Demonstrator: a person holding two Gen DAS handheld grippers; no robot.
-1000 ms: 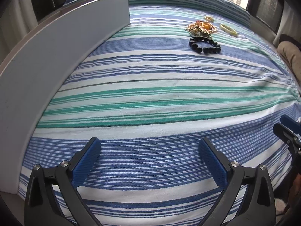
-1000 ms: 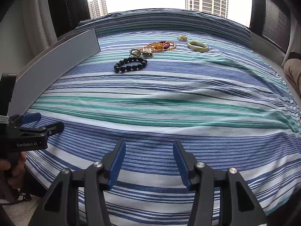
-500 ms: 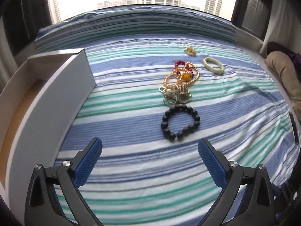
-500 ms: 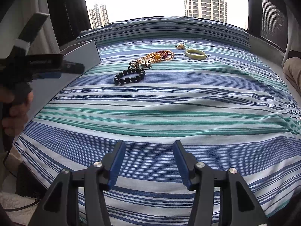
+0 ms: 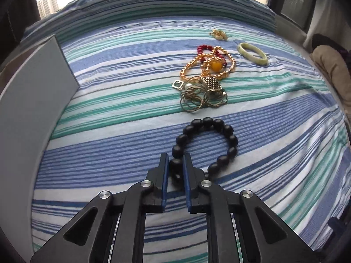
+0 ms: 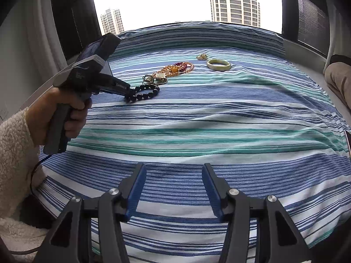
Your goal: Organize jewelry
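Observation:
A black bead bracelet lies on the striped bedspread. My left gripper is shut on the near-left beads of that bracelet, which still rests on the cloth. Beyond it lies a tangle of gold rings, chains and red beads, a pale green bangle and a small gold piece. In the right wrist view the left gripper grips the black bracelet. My right gripper is open and empty over the bed's near edge.
A white box stands along the left side of the bed, its inside hidden. A beige cushion lies at the far right. A window sill runs behind the bed.
My left gripper has moved forward across the bed to the black bracelet and closed on its near beads. The right gripper has stayed where it was, still open.

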